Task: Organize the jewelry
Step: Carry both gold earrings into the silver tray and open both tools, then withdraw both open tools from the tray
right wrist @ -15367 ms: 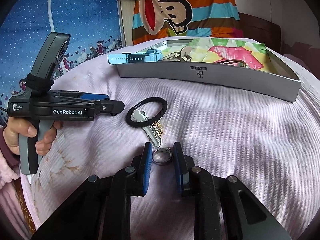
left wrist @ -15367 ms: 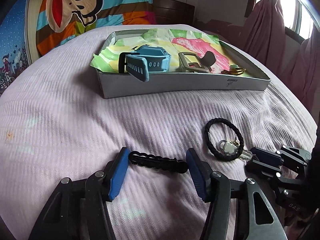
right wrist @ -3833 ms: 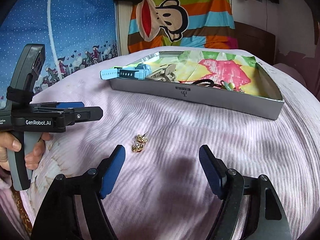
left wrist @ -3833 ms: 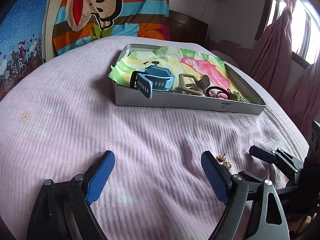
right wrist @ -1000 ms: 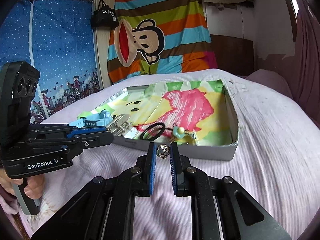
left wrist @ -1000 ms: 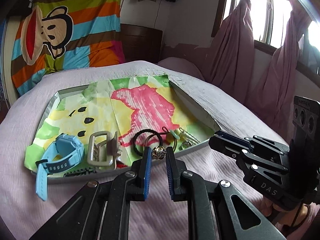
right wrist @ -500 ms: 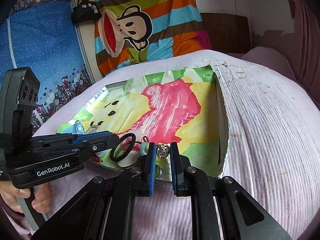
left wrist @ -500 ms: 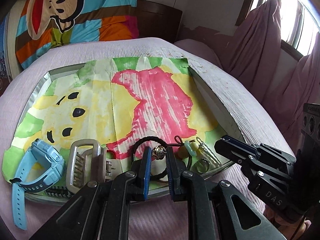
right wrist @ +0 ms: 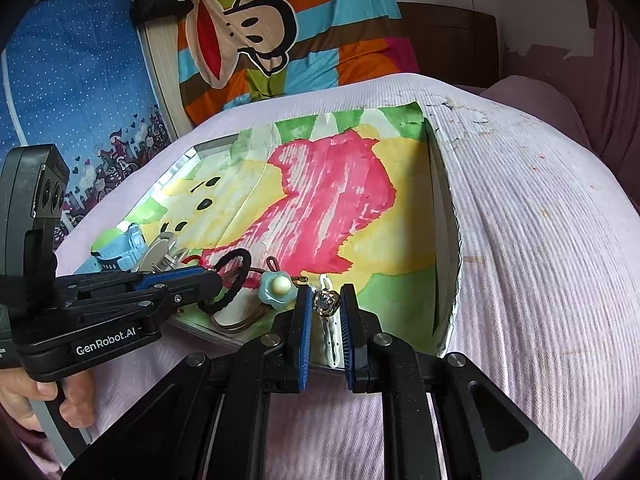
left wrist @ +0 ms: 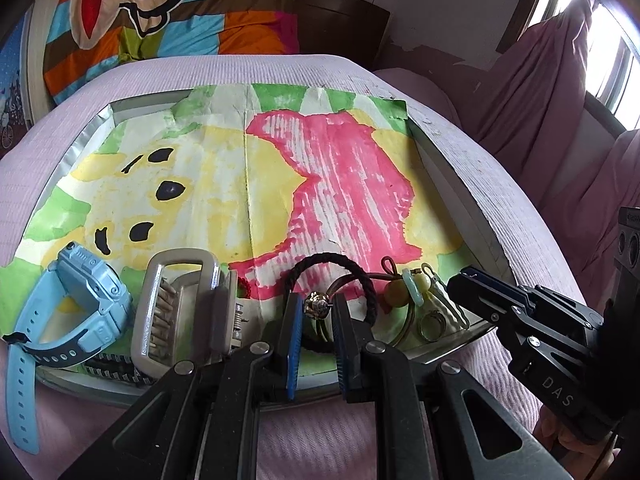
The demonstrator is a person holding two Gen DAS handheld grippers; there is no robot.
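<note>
You see a grey tray point(left wrist: 486, 236) lined with a painted paper point(left wrist: 256, 184) in yellow, pink and green with black marks. On it lie a light-blue watch point(left wrist: 86, 300) with a darker band section, a dull silver-beige hair clip point(left wrist: 180, 308), a braided black hair tie point(left wrist: 352, 276) and a pale green and cream charm point(right wrist: 276, 288). Your black grippers carry blue pads point(left wrist: 294, 332), each pinching a gold-silver earring point(left wrist: 317, 306). The bedspread point(right wrist: 540, 260) is lilac with fine ribbed stripes; behind it hangs a striped cartoon-monkey blanket point(right wrist: 280, 24).
</note>
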